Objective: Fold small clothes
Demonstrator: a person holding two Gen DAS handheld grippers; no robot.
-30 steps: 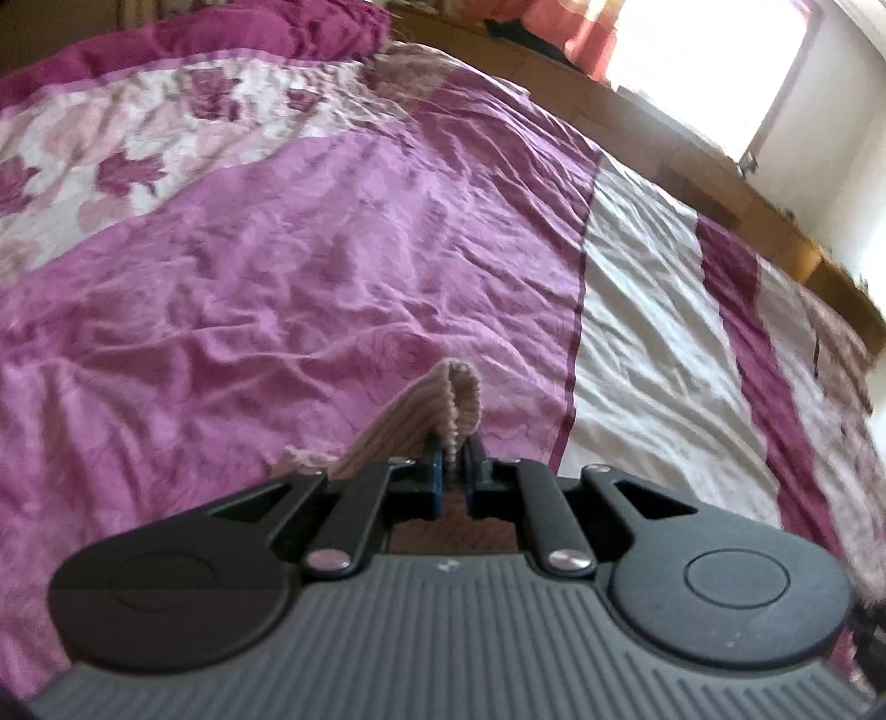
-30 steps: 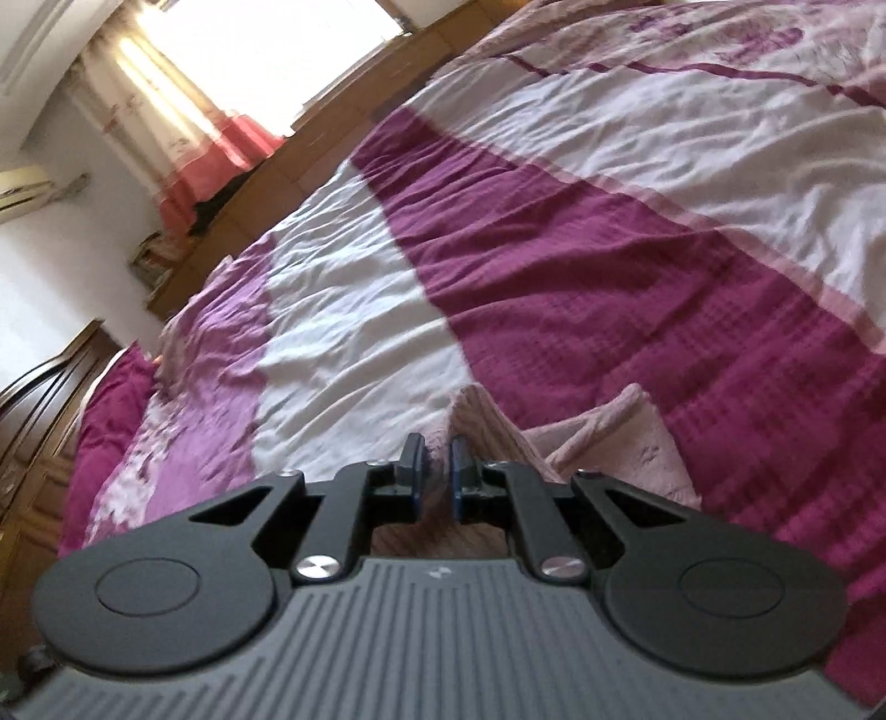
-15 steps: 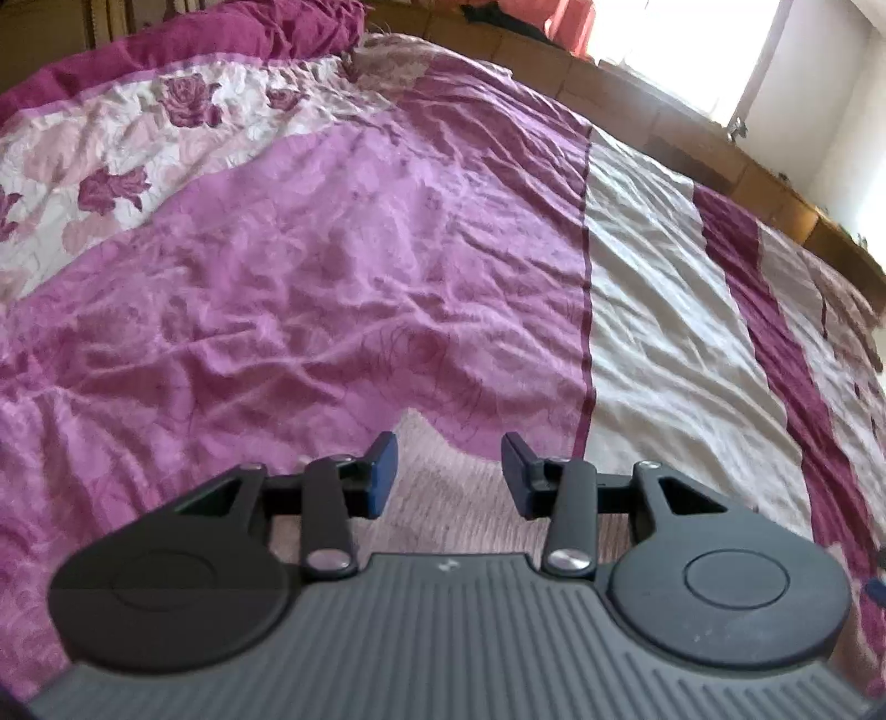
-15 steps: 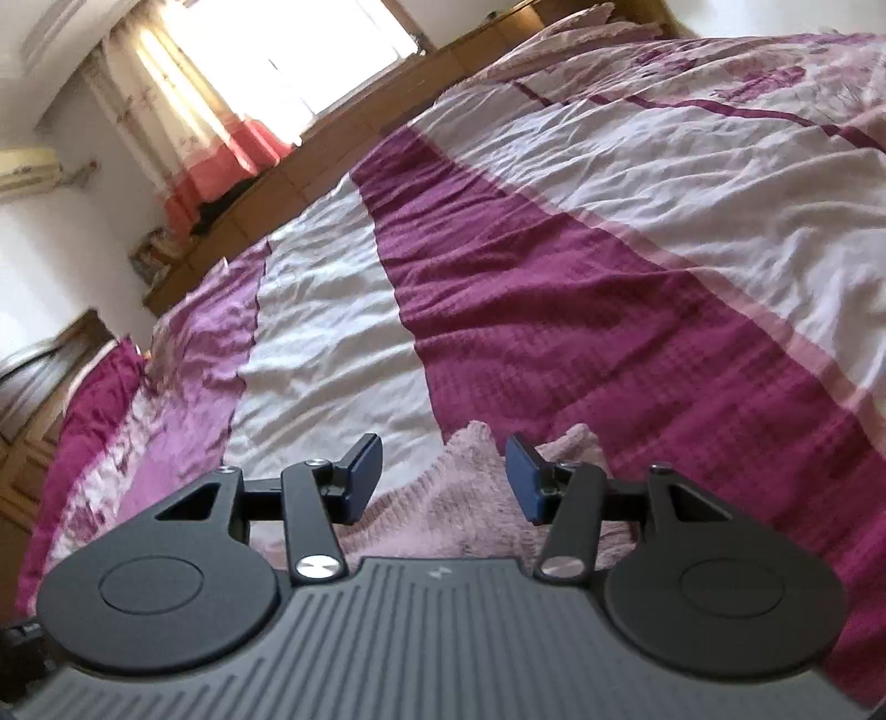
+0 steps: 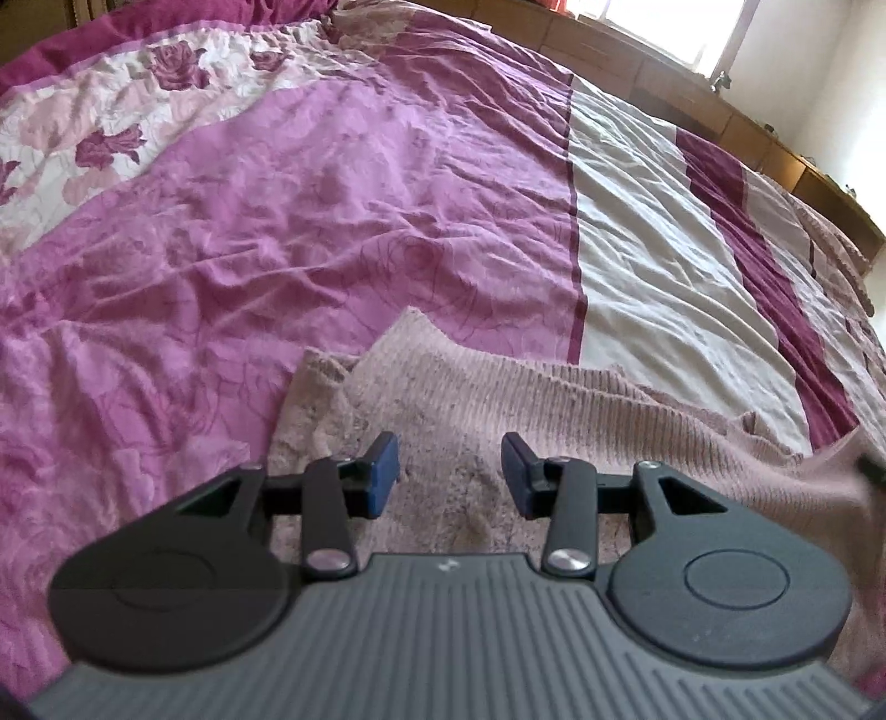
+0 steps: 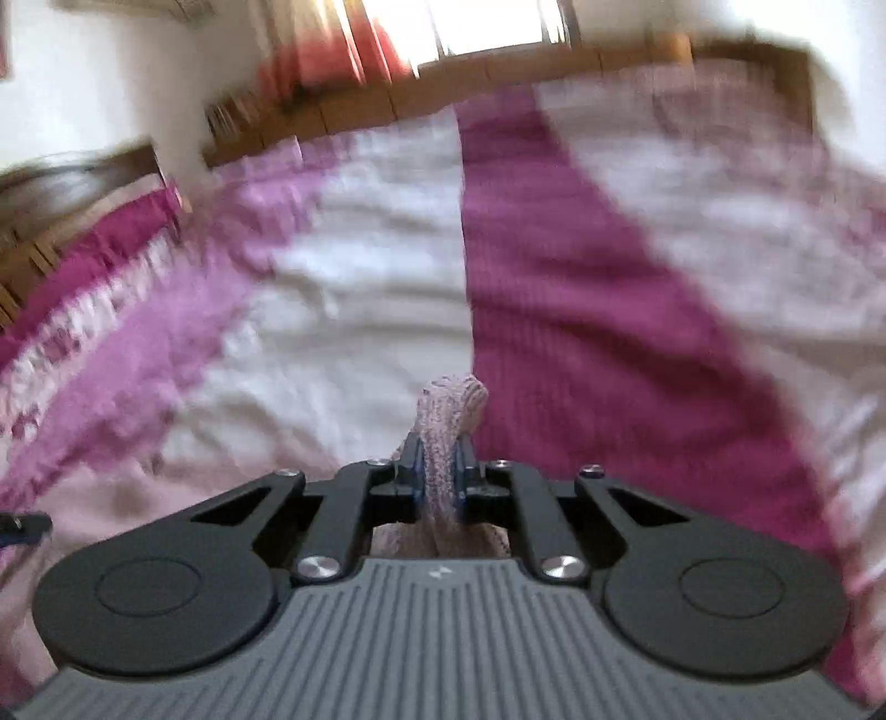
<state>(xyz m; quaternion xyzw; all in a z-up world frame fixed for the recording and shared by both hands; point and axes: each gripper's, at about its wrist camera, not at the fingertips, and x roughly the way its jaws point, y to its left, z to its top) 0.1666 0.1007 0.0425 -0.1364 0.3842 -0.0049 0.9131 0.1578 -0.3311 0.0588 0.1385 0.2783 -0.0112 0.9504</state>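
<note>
The knit garment point(image 5: 498, 399) lies on the bedspread point(image 5: 277, 221); window point(image 5: 664, 22) behind.

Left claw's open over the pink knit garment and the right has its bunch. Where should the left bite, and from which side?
Probably the pointed corner of the pink knit garment, ahead of the open left claw. It lies flat on the bedspread with a free edge there, so come in low from the near side. The right claw is shut on a bunched fold.

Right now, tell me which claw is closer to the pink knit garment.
Right. The right claw is shut on a bunched fold of the pink knit garment. The left claw is open just above it, gripping nothing.
</note>
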